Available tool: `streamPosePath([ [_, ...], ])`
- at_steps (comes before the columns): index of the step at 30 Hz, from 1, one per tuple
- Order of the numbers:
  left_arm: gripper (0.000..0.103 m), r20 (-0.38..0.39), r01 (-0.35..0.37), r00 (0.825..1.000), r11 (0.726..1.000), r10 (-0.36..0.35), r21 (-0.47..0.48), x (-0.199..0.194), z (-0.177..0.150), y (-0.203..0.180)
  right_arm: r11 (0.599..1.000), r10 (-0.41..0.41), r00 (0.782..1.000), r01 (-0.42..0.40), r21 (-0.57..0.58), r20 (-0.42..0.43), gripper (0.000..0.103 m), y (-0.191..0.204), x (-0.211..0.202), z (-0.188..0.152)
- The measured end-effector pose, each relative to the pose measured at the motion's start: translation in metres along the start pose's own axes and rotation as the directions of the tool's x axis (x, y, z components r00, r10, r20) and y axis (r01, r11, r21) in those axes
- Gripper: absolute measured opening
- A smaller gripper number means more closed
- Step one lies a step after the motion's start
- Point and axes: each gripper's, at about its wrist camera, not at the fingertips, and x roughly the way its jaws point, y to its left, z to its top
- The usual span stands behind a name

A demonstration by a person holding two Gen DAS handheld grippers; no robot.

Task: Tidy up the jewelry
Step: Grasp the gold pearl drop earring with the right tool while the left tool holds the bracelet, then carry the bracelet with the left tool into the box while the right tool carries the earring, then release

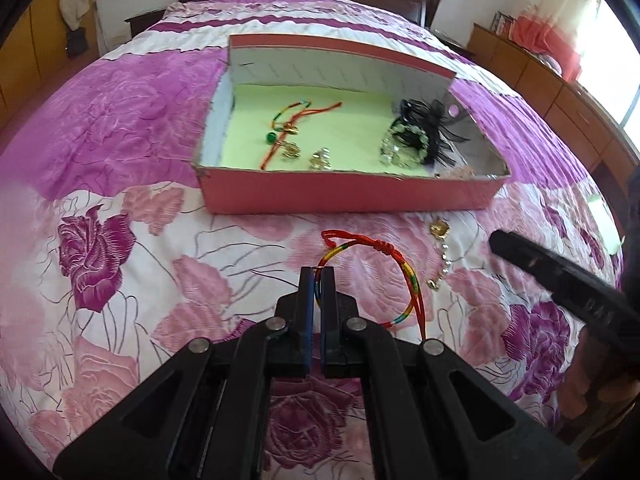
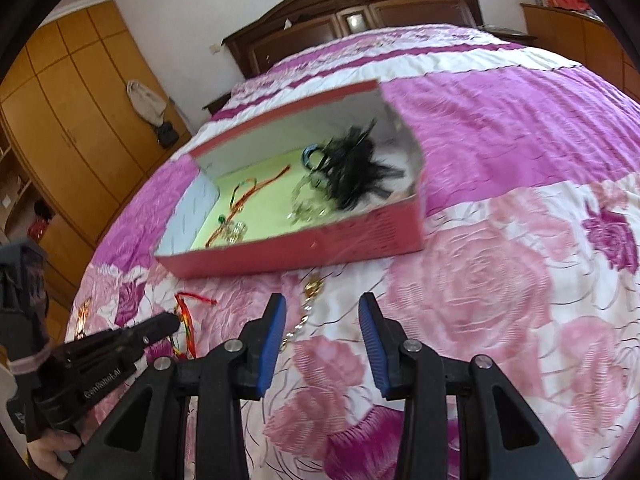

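Observation:
A red and rainbow cord bracelet (image 1: 372,258) lies on the floral bedspread, and my left gripper (image 1: 318,276) is shut on its near side; the bracelet also shows in the right wrist view (image 2: 186,312). A gold and pearl chain (image 1: 440,256) lies to its right, just left of my right gripper's left finger (image 2: 306,312). My right gripper (image 2: 323,316) is open and empty above the bedspread. The pink box (image 1: 348,194) holds cord bracelets (image 1: 296,120), gold pieces, a bead bracelet (image 1: 404,142) and a black feather piece (image 1: 436,128).
The box (image 2: 304,248) sits mid-bed with its flap raised at the back. A dark wooden headboard (image 2: 360,12) stands behind, wardrobes (image 2: 80,120) to the left, and a low wooden cabinet (image 1: 540,80) to the right.

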Motion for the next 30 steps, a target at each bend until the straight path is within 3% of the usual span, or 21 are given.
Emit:
streamPosePath([
  [14,0.000,0.013,-0.004,1.000,0.999,0.004,-0.034,0.006,-0.002,0.013,0.999,-0.036,0.993,0.032,-0.037,-0.111,0.040,0.015,0.047,-0.005],
  [18,0.000,0.014,-0.004,1.000,0.999,0.004,-0.036,0.006,-0.004,0.012,0.999,-0.031,0.990,0.027,-0.030,-0.135,0.025,0.013,0.055,-0.004],
  [20,0.000,0.017,-0.002,1.000,0.999,0.003,-0.036,0.005,-0.004,0.011,1.000,-0.014,0.990,0.012,-0.016,-0.139,0.011,0.011,0.054,-0.005],
  [30,0.000,0.061,0.002,0.998,1.000,-0.001,-0.029,-0.012,-0.003,0.005,0.997,0.069,0.994,-0.068,0.022,-0.088,0.010,0.008,0.026,-0.007],
])
